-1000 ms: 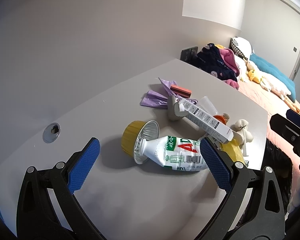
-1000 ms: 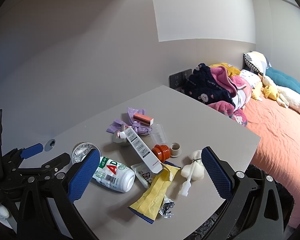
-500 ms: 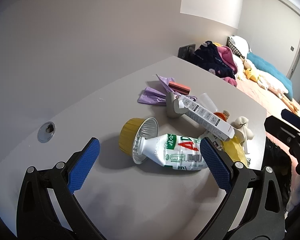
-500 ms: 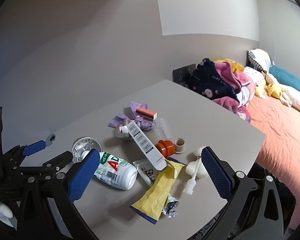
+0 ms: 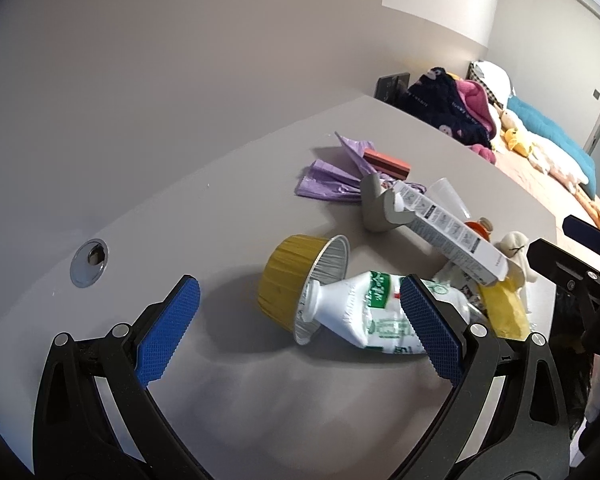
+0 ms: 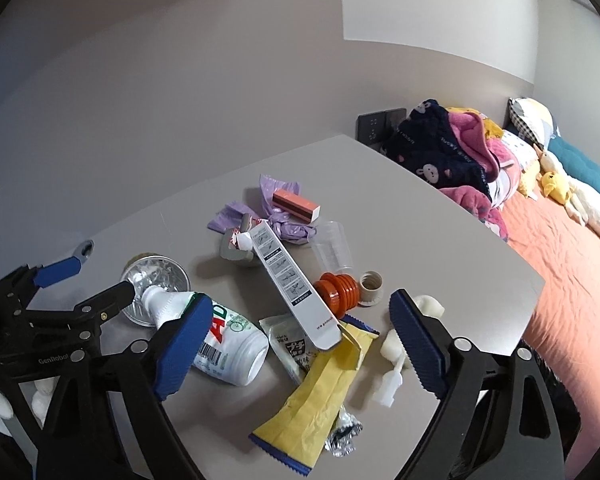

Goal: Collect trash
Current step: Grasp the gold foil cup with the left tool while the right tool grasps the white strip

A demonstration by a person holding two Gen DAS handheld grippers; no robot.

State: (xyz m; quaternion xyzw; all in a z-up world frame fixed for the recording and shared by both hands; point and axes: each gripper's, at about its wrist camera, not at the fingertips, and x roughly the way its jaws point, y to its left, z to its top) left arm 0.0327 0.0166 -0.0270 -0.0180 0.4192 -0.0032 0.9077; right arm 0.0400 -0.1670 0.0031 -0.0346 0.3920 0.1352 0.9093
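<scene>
With both tongs spread wide and nothing held, the left gripper is set about the foil cup and the neck of the white bottle, while the right gripper is hung over the yellow wrapper near the table's near edge. If the left jaws were closed here, the thin cup could be crushed or the bottle rolled off, and the long white box leaning across the pile could be tipped. The trash is heaped on a smooth grey table against a plain wall, with a bed and piled clothes seen to the far right.
</scene>
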